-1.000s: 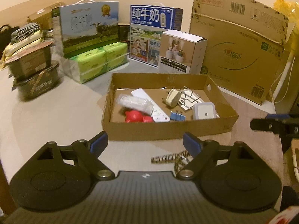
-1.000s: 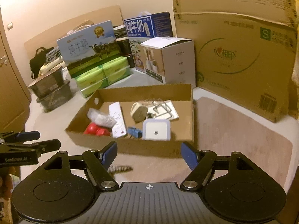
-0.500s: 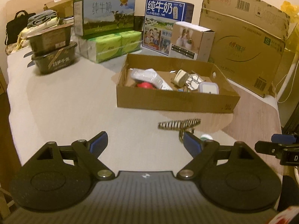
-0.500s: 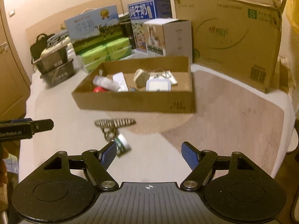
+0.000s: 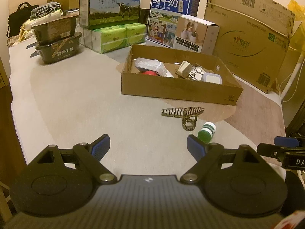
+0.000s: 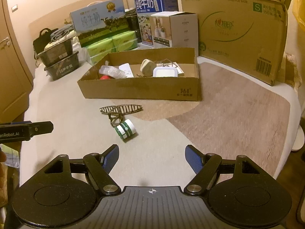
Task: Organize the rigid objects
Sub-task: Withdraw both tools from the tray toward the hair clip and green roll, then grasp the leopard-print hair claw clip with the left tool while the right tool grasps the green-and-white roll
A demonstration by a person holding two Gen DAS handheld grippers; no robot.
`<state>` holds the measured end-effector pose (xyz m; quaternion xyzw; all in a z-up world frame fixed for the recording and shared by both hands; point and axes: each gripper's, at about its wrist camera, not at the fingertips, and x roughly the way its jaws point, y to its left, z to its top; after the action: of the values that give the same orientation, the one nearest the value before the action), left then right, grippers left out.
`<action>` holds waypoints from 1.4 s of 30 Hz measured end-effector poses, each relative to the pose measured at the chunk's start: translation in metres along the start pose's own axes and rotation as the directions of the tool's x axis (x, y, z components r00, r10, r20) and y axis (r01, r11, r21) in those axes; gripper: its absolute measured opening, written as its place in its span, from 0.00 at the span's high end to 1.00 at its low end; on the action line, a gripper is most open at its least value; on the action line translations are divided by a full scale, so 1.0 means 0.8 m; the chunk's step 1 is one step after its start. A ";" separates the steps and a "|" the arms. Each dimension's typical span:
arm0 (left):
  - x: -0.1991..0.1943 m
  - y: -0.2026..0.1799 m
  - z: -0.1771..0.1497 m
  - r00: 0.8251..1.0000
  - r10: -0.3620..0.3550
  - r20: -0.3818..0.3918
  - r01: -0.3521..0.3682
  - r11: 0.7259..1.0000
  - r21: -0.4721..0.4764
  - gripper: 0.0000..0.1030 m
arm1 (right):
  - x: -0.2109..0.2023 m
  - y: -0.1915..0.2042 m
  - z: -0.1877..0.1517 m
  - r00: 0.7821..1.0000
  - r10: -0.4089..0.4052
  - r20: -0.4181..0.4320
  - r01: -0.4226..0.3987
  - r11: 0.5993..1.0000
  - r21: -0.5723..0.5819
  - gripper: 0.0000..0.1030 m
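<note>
behind my work area i see two milk cartons (image 5: 110, 5) (image 5: 172, 17), green tissue packs (image 5: 118, 37), stacked black food tubs (image 5: 57, 40) and a big cardboard carton (image 5: 247, 36).

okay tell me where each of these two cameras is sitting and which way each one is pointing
Left wrist: on the left gripper, facing forward over the bed toward the cardboard tray; own open fingers below, right gripper at right edge.
Right wrist: on the right gripper, facing the same tray from further right; left gripper at left edge.
Shared: tray, striped hair clip, green-and-white bottle.
</note>
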<state>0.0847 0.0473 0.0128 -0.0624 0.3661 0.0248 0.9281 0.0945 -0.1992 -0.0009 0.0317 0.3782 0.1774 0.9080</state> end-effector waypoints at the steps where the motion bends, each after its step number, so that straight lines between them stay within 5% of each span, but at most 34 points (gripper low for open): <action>1: 0.000 -0.001 -0.001 1.000 -0.002 -0.002 0.002 1.000 0.002 0.17 | 0.000 0.000 0.000 1.000 0.000 -0.001 0.000 1.000 -0.002 0.26; 17: 0.014 -0.005 -0.004 0.999 -0.040 -0.021 0.040 0.999 0.017 0.17 | 0.017 0.001 -0.009 1.000 0.005 -0.020 -0.007 0.998 -0.064 0.26; 42: 0.090 -0.011 0.008 0.996 -0.076 -0.055 0.081 0.992 0.098 0.17 | 0.113 0.011 0.006 0.978 0.187 -0.095 -0.206 0.943 -0.262 0.27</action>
<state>0.1428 0.0394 -0.0307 -0.0305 0.3880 -0.0318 0.9206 0.1540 -0.1591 -0.0570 -0.0611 0.3767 0.3178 0.8680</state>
